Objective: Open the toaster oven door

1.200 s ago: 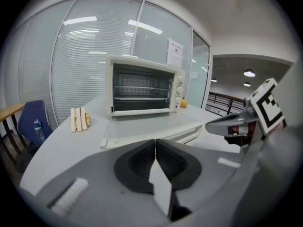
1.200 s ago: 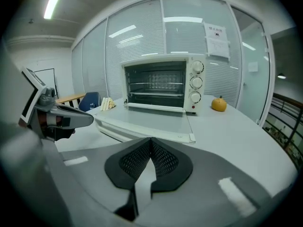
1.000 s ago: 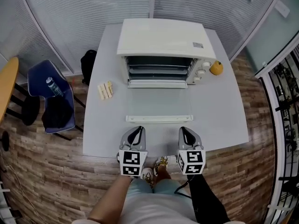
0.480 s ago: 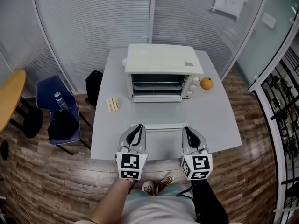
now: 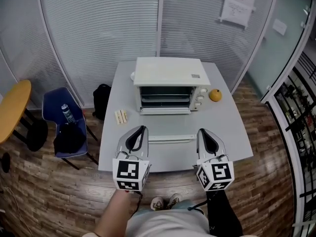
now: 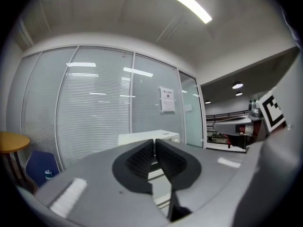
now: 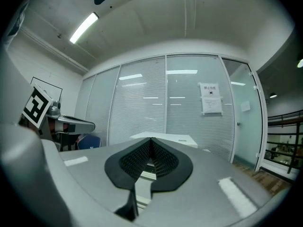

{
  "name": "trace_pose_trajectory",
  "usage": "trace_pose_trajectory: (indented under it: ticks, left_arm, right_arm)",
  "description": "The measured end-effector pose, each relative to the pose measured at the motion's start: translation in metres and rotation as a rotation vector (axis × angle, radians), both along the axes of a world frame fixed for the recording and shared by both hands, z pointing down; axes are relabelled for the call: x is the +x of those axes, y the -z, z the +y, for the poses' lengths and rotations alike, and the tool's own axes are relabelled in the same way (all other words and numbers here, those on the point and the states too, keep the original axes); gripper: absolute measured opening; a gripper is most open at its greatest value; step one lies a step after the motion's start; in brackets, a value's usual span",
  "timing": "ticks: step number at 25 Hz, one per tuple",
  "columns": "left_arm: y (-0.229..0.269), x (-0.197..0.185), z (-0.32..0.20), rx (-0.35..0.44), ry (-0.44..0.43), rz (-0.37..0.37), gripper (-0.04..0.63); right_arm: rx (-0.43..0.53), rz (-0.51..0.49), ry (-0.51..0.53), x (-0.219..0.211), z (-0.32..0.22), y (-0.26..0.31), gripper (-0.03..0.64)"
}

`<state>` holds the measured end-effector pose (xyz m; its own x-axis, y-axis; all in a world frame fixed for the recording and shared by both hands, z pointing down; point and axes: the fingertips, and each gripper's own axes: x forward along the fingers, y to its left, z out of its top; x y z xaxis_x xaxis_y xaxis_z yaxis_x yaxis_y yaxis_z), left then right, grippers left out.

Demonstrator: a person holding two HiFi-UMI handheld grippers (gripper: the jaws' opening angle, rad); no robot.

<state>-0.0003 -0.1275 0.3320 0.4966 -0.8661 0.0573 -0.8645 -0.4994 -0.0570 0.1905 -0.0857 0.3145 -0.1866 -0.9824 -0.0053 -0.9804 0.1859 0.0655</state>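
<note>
A white toaster oven point(image 5: 168, 72) stands at the back of the grey table point(image 5: 227, 132). Its glass door lies folded down flat toward me, and the white handle bar point(image 5: 170, 138) sits at its near edge; the wire racks point(image 5: 165, 97) show inside. My left gripper point(image 5: 139, 131) and right gripper point(image 5: 204, 134) hover over the table's near edge, on either side of the handle bar and clear of it. Both are shut with nothing between the jaws. The oven shows beyond the left gripper point(image 6: 154, 143) in the left gripper view, and beyond the right gripper point(image 7: 151, 141) in the right gripper view.
A yellow fruit point(image 5: 215, 95) lies right of the oven, and pale bread slices point(image 5: 121, 116) lie to its left. Beside the table's left side are a black bag point(image 5: 102, 100), a blue chair point(image 5: 66, 120) holding a bottle, and a yellow round table point(image 5: 12, 107). Glass walls with blinds stand behind.
The head view has pulled back and tilted up, so the table looks smaller and farther off. Both grippers have lifted and moved slightly apart, still shut.
</note>
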Motion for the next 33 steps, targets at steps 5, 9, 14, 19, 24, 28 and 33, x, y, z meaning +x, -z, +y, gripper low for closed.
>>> trace_pose_trajectory:
  ticks: [5, 9, 14, 19, 24, 28, 33]
  left_arm:
    - [0.021, -0.005, 0.004, 0.043, 0.022, -0.012, 0.057]
    - [0.025, -0.007, 0.008, 0.05, 0.031, -0.011, 0.057]
    - [0.03, -0.006, 0.011, 0.063, 0.041, -0.01, 0.057]
    - [0.036, -0.005, 0.012, 0.074, 0.041, -0.008, 0.056]
    - [0.037, -0.001, 0.013, 0.076, 0.035, -0.006, 0.057]
    - [0.037, 0.0, 0.014, 0.077, 0.032, -0.006, 0.057]
    - [0.037, 0.004, 0.013, 0.075, 0.022, -0.001, 0.057]
  right_arm:
    - [0.019, 0.0, 0.002, 0.005, 0.003, 0.012, 0.003]
    - [0.005, 0.04, 0.019, 0.004, 0.004, 0.014, 0.002]
    - [0.01, 0.068, 0.059, -0.005, 0.005, 0.017, 0.003]
    - [0.025, 0.063, 0.059, -0.005, 0.005, 0.022, 0.003]
    - [0.028, 0.056, 0.054, -0.002, 0.007, 0.023, 0.003]
    - [0.028, 0.052, 0.052, 0.0, 0.008, 0.023, 0.002]
    - [0.03, 0.05, 0.053, 0.001, 0.006, 0.022, 0.002]
